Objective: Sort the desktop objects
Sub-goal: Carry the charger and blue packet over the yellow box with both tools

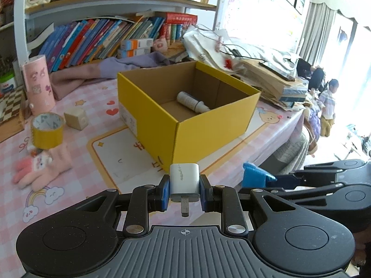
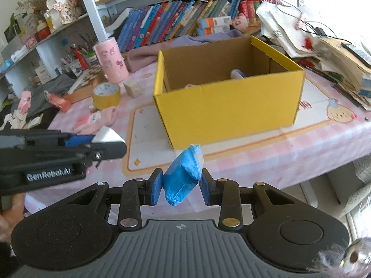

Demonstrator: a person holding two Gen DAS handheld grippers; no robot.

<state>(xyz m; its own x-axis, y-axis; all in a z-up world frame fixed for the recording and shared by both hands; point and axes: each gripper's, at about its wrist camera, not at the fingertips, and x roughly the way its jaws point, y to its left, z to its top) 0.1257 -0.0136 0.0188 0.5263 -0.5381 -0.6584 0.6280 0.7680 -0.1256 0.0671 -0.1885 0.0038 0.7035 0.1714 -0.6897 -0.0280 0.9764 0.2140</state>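
Observation:
My left gripper (image 1: pixel 184 191) is shut on a white plug charger (image 1: pixel 184 180), held above the pink tablecloth just in front of the yellow cardboard box (image 1: pixel 208 129). A white tube (image 1: pixel 192 102) lies inside the box. My right gripper (image 2: pixel 182 185) is shut on a blue soft packet (image 2: pixel 183 176), also in front of the yellow box (image 2: pixel 229 111). In the right wrist view the left gripper (image 2: pixel 92 143) shows at the left with the charger (image 2: pixel 109 135). The right gripper's blue packet (image 1: pixel 255 173) shows at the lower right of the left wrist view.
On the cloth to the left lie a roll of yellow tape (image 1: pixel 47 131), a small wooden block (image 1: pixel 75 118), a pink glove (image 1: pixel 44 166) and a pink cylinder (image 1: pixel 38 85). Books (image 1: pixel 97 39) line the shelf behind. A pile of papers (image 1: pixel 266 74) lies right of the box.

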